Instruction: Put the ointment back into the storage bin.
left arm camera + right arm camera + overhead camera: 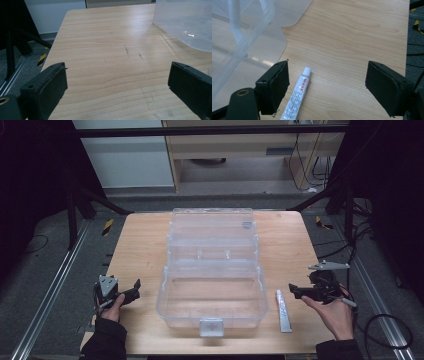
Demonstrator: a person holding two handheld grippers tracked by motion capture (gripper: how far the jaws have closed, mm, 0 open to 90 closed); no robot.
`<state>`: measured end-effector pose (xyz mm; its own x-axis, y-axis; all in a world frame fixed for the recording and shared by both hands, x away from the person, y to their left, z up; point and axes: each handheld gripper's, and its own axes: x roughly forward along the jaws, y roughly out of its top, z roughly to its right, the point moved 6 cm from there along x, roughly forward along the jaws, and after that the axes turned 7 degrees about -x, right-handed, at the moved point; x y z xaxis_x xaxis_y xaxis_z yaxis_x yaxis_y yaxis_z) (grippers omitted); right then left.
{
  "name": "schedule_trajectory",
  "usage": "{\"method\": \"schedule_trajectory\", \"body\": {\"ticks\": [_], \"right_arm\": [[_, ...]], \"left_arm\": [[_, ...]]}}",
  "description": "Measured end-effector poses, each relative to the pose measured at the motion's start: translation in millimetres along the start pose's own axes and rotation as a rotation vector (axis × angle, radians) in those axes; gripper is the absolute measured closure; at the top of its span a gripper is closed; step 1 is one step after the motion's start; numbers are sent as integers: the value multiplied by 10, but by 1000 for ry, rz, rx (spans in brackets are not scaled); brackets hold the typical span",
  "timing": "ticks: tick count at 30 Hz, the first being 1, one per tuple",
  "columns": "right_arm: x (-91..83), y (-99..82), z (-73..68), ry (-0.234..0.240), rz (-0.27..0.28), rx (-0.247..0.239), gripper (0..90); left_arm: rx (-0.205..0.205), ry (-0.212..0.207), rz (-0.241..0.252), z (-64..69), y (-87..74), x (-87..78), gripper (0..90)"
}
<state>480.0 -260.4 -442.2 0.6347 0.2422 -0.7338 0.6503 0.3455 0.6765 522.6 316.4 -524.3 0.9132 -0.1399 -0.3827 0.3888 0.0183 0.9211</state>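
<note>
A clear plastic storage box (212, 292) stands open in the middle of the wooden table (145, 245), its lid (212, 227) tipped back toward the far edge. A small white tube (283, 310) lies flat on the table just right of the box. In the right gripper view the tube (295, 96) lies between the open jaws, near the left one, cap pointing away. My right gripper (295, 291) is open, held in a hand right of the tube. My left gripper (134, 290) is open and holds nothing, left of the box; the box's corner (185, 22) appears at that view's upper right.
The table's left edge (53, 50) drops to a grey floor with metal rails (55, 280) and black frame legs (75, 205). Cables (385, 330) trail on the floor at the right. Bare wood lies left and right of the box.
</note>
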Motion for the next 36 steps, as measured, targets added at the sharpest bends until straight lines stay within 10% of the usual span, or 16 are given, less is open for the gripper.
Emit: {"method": "schedule_trajectory", "body": {"ticks": [36], "right_arm": [[280,-7,-373,73,-323,-24,417]], "left_arm": [[0,-2,1,0,1,-1,18]]}}
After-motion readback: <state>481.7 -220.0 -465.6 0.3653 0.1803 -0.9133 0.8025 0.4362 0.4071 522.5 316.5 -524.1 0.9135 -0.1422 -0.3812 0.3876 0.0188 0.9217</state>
